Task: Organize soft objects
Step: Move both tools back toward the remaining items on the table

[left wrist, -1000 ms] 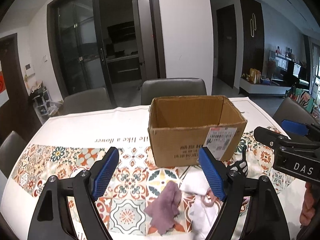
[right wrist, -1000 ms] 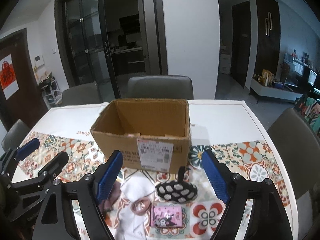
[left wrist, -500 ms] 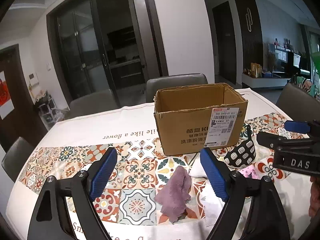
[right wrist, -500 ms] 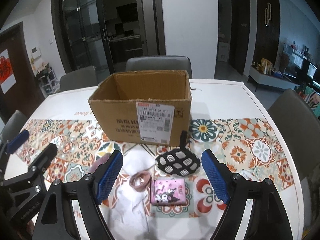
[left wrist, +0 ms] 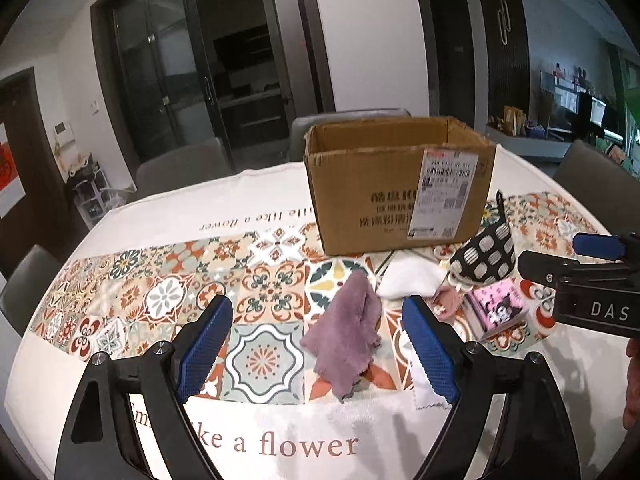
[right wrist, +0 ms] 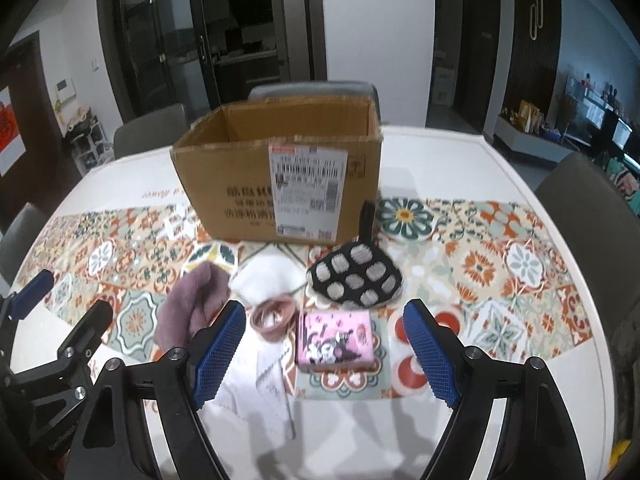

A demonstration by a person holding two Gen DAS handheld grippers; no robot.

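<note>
Soft items clustered on tabletop [left wrist: 120, 216] before open cardboard box [left wrist: 396, 184]: purple cloth [left wrist: 344, 336], white cloth [left wrist: 408, 280], spotted pouch [right wrist: 356, 276], pink pouch [right wrist: 336, 340]. Left claw [left wrist: 316, 344] released, straddling purple cloth, probably for pickup. Right claw [right wrist: 324, 348] released over pink pouch.

An open box [right wrist: 280, 184] stands on the counter [right wrist: 460, 152] toward its far edge. Before it, nearer the near edge, lie a cloth [right wrist: 192, 304], a folded towel [right wrist: 268, 276], a hair band [right wrist: 274, 316], a pouch [right wrist: 356, 276] and a small packet [right wrist: 336, 338], close together, left to right.
</note>
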